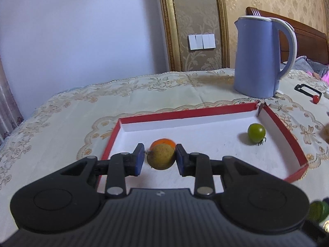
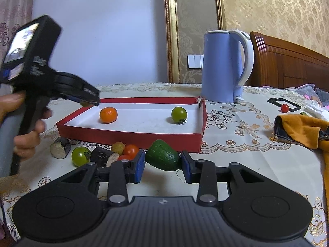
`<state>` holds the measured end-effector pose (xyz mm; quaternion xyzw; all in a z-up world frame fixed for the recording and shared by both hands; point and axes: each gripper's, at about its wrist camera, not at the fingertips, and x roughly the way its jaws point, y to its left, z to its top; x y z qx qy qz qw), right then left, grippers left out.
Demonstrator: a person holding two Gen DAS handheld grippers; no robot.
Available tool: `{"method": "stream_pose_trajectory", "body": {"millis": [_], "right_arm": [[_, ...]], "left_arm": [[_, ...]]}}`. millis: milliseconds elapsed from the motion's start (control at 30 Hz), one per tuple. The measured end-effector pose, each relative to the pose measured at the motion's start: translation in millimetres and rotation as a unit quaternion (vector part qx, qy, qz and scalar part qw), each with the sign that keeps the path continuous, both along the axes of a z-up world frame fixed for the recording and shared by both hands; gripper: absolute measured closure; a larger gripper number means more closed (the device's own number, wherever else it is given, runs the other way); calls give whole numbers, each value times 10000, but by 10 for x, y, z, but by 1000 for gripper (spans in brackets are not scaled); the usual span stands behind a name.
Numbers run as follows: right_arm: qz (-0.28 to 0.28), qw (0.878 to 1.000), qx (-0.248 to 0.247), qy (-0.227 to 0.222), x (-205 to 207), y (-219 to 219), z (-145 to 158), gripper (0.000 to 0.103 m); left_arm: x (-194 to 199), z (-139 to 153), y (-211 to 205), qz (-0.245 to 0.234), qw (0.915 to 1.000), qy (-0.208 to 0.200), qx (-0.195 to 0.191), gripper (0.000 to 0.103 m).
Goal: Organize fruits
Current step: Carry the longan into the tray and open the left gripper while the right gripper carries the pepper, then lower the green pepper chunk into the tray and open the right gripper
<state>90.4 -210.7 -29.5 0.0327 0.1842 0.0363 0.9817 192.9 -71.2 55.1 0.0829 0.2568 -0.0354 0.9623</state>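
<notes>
- The left gripper (image 1: 158,160) is clamped on a small brownish round fruit, a longan (image 1: 161,156) by its look, held above the near left part of the red tray (image 1: 284,127)
- An orange (image 1: 162,142) sits on the tray floor just behind the longan; a green tomato (image 1: 256,133) lies near the tray's far right corner
- The right gripper (image 2: 163,165) is clamped on a dark green avocado (image 2: 163,156), low over the table (image 2: 236,160) in front of the tray's near wall
- More fruit waits on the table left of the avocado: a green tomato (image 2: 80,156), red tomatoes (image 2: 131,150), another longan (image 2: 118,147)
- The longan looks light, with a thin, brittle shell; a gentle pinch across its widest part should do, since harder squeezing may crack it
- The avocado seems heavier and firm, its skin bumpy enough to grip; held across its broad belly it should not slip
- Round fruits may roll once released on the flat tray
</notes>
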Motion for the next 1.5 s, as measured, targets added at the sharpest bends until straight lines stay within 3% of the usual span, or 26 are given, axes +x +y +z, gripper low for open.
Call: {"method": "stream_pose_trajectory", "body": {"millis": [700, 800, 867, 967, 1067, 1333, 1500], "right_arm": [[-27, 10000, 17, -36, -49, -103, 21, 66], [-19, 10000, 11, -44, -57, -98, 25, 67], [-18, 10000, 9, -36, -58, -94, 23, 67], [-4, 10000, 28, -55, -46, -82, 38, 66], [54, 9999, 43, -116, -7, -79, 82, 67], [223, 9995, -74, -198, 299, 2, 266, 67], [274, 9994, -178, -94, 668, 72, 361, 66]], "left_arm": [[690, -127, -518, -152, 9986, 473, 167, 73], [663, -115, -543, -176, 9989, 400, 188, 63], [613, -98, -540, -194, 9989, 341, 255, 54], [467, -24, -423, -189, 9992, 215, 284, 50], [238, 74, -141, -59, 9999, 91, 118, 25], [-466, 114, 593, 380, 9989, -217, -176, 17], [-808, 1, 830, 584, 9976, -369, -28, 16]]}}
